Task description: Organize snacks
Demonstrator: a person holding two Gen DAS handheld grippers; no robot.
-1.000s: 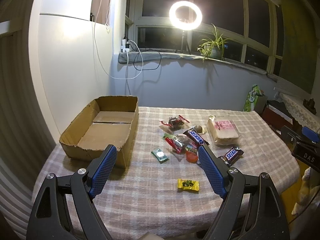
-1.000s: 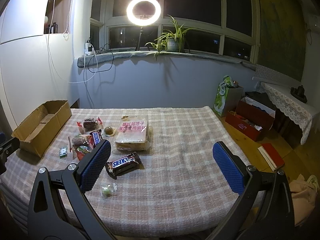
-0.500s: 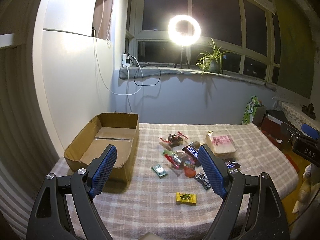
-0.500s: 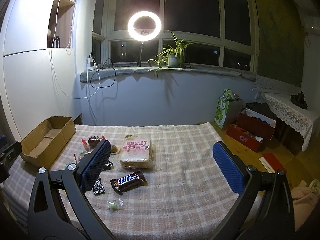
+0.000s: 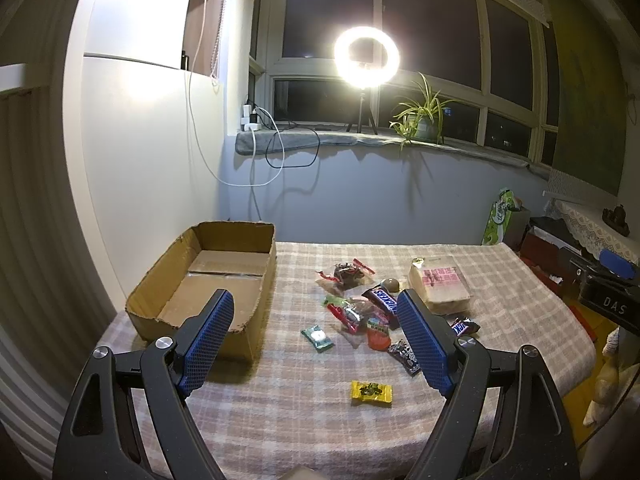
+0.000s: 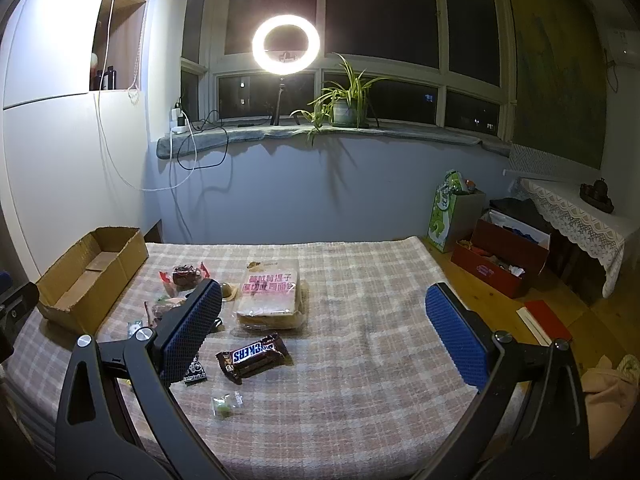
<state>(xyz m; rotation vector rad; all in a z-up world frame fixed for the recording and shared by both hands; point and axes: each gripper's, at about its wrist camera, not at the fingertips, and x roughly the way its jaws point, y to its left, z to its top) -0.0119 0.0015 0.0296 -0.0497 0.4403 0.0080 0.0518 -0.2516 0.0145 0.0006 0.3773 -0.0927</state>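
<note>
An open cardboard box (image 5: 208,280) sits at the table's left end; it also shows in the right wrist view (image 6: 92,268). Loose snacks lie in the table's middle: a Snickers bar (image 6: 252,356), a second Snickers (image 5: 382,300), a large pink-labelled packet (image 6: 272,292), a yellow candy (image 5: 371,392), a green candy (image 5: 317,336), a small clear candy (image 6: 225,400). My left gripper (image 5: 316,336) is open and empty, above the table's near edge. My right gripper (image 6: 324,336) is open and empty, held back from the snacks.
The table has a checked cloth (image 6: 380,320). A ring light (image 5: 366,56) and a potted plant (image 6: 344,104) stand on the windowsill. Boxes and a green bag (image 6: 448,212) sit on the floor at right. The other gripper (image 5: 608,292) shows at the right edge.
Both grippers have pulled back and tilted upward, so the table and snacks look farther and lower. Both stay open. No snack has moved.
</note>
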